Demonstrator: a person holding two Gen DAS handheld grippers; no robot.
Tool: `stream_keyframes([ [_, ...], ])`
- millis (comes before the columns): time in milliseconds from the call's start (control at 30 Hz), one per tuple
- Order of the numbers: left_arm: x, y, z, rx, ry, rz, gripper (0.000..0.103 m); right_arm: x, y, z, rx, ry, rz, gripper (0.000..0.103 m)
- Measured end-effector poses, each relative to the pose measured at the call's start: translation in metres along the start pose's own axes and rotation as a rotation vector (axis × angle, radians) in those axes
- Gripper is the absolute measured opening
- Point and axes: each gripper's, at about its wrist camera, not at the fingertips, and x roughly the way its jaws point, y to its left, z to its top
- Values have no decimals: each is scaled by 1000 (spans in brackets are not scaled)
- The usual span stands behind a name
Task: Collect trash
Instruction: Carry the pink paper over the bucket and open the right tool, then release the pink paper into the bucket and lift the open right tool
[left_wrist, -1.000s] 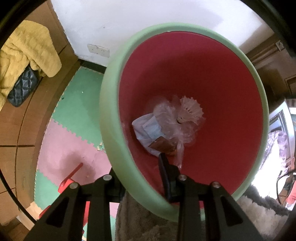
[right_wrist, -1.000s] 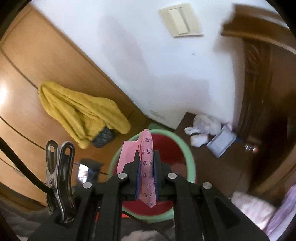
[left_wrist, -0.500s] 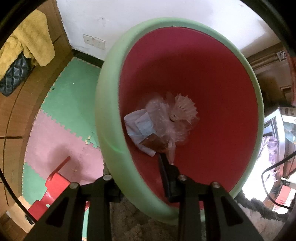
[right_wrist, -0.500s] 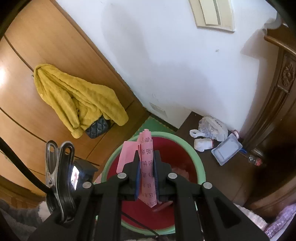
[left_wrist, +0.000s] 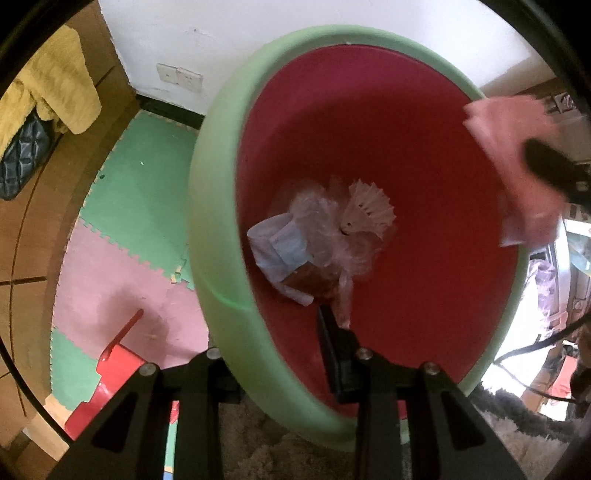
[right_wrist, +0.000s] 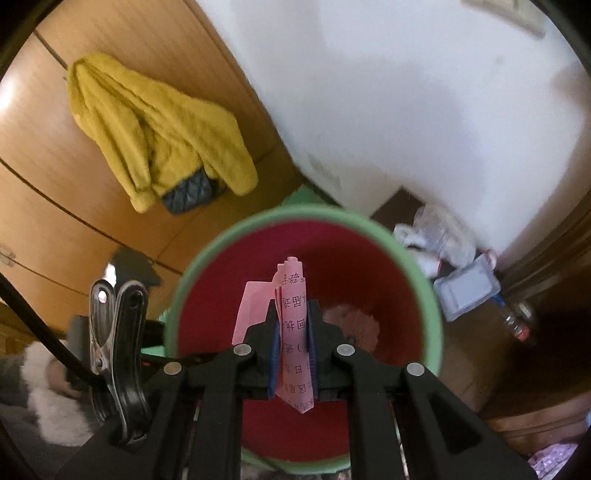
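Since the earlier frames the right gripper (right_wrist: 291, 343) has come down toward the bin (right_wrist: 430, 306), whose red mouth now fills far more of the right wrist view, and the pink paper slip (right_wrist: 293, 332) has entered the upper right of the left wrist view, where it was not seen before. The slip, folded and printed with dark characters, is pinched upright between the right gripper's blue-padded fingers (right_wrist: 274, 343), which are drawn in narrowly onto it; it stands over the bin's opening. In the left wrist view the same slip (left_wrist: 517, 162) appears blurred, above the bin's right rim, with a dark fingertip across it.

The left gripper (left_wrist: 280, 354) clamps the near wall of the bin (left_wrist: 207, 236): one finger (left_wrist: 332, 354) lies inside against the red lining, the other outside the pale green wall, the gap between them narrow. It points steeply down into the bin, which is tilted toward the camera.

At the bin's bottom lies a heap of trash (left_wrist: 321, 240): crumpled clear plastic, a white and blue wrapper, a pleated paper cup.

Beyond, at the left, are foam floor mats (left_wrist: 122, 236) in green and pink, a red dustpan (left_wrist: 110, 373) at lower left, and a yellow jacket (right_wrist: 159, 129) hanging on a wooden cupboard.
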Motion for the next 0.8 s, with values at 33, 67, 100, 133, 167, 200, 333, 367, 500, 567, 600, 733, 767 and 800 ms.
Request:
stream_keyframes([
  [33, 0, -1, 1, 8, -3, 6, 32, 10, -3, 0, 10, 24, 7, 14],
  [67, 1, -1, 1, 12, -4, 8, 32, 16, -5, -1, 18, 38, 12, 14],
  [100, 1, -2, 1, 14, -3, 10, 32, 23, -8, -2, 30, 54, 18, 14],
  [133, 1, -1, 1, 14, -2, 12, 32, 28, -10, -2, 42, 64, 24, 14],
  [167, 2, -2, 2, 16, -1, 15, 32, 32, -13, -2, 57, 74, 27, 15],
  [200, 2, -2, 2, 19, -1, 17, 32, 35, -17, -2, 73, 85, 27, 15],
  [333, 3, -3, 2, 21, 1, 18, 32, 44, -27, -2, 105, 117, 7, 16],
  [367, 3, -3, 3, 22, 2, 18, 32, 45, -28, -1, 107, 119, -1, 16],
  [500, 4, -4, 4, 19, 10, 27, 32, 41, -33, 4, 100, 108, -35, 16],
  [567, 5, -5, 4, 15, 10, 28, 32, 37, -33, 6, 88, 98, -48, 19],
  [600, 6, -5, 5, 15, 10, 27, 32, 37, -34, 6, 87, 99, -52, 20],
  [733, 4, -3, 5, 21, 11, 28, 32, 40, -38, 6, 96, 111, -81, 21],
  [767, 4, -3, 5, 23, 10, 28, 32, 41, -38, 6, 92, 109, -82, 25],
  [800, 4, -3, 5, 24, 9, 28, 32, 41, -38, 7, 86, 107, -81, 29],
])
